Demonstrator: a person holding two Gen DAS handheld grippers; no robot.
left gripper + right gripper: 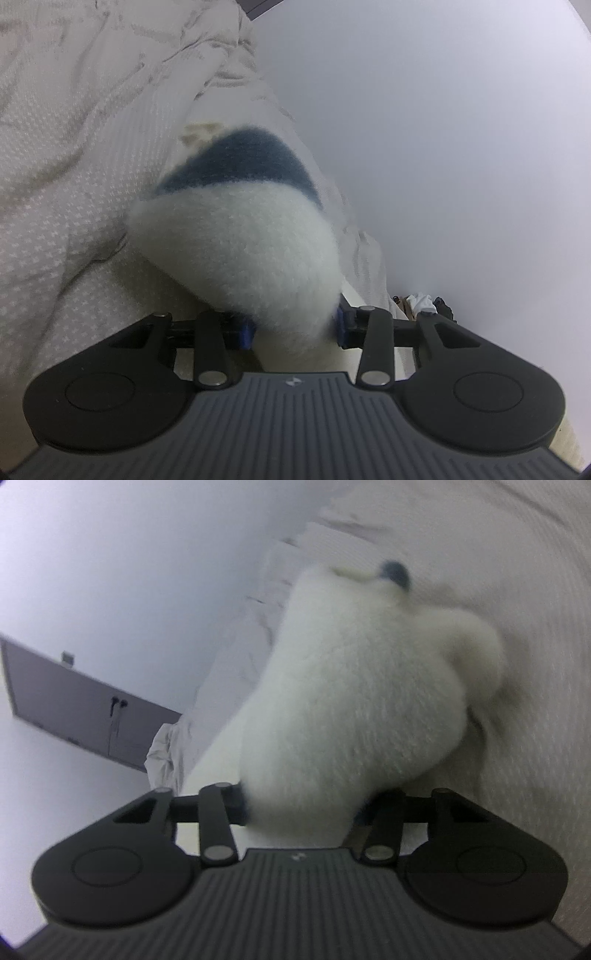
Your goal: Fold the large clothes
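Gripping a fluffy white fleece garment point(236, 251), the left gripper point(295, 328) has its jaws clamped on a bunched fold; a dark blue band point(243, 166) crosses the fabric beyond. Right gripper point(301, 806) jaws likewise closed on the same fleece, a blurred, probably blue patch at its far end. Garment hangs over the bed's patterned white bedspread point(66, 177). Grey door point(85, 716) in the white wall point(110, 572) in the right view.

Left gripper point(295, 332): jaws closed on fluffy fabric — fingertips buried.
Right gripper point(301, 808): likewise clamped — fingertips hidden in fleece.
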